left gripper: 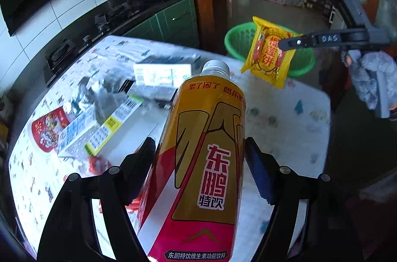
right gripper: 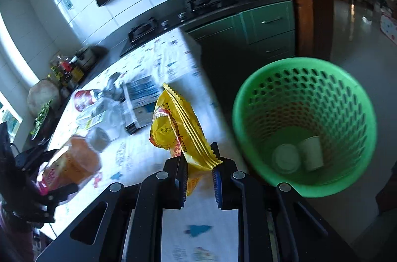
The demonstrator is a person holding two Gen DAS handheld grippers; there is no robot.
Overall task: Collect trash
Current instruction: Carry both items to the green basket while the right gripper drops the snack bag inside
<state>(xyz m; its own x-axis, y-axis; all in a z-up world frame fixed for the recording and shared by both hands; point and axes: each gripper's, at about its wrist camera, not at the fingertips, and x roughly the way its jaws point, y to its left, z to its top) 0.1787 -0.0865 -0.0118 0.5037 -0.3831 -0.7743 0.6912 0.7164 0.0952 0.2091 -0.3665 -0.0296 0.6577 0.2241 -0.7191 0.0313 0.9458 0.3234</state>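
Both claws are full. The right claw (right gripper: 198, 177) pinches a yellow snack packet (right gripper: 173, 123) by its crinkly bottom edge, and the packet sticks up in the air over the edge of the tabletop (right gripper: 139, 158). The green basket (right gripper: 367, 128) sits just beside it, lower down, past the tabletop edge. Two small white cups (right gripper: 297, 155) lie at the bottom of the basket.

The left claw (left gripper: 198, 170) squeezes a tall yellow and red drink bottle (left gripper: 206, 158) around its middle, up above the tabletop.

The packet could slip. Only a thin edge is held, and the wrapper looks smooth, so a quick swing might shake it loose. If the right claw lets go too soon, the packet may land on the tabletop or the floor and miss the basket. It looks light, so it may flutter sideways too.

The bottle is round and smooth. It could slide down or tip in the left claw if it leans more.

Boxes and wrappers (left gripper: 104, 123) are left on the tabletop, so more trash waits.
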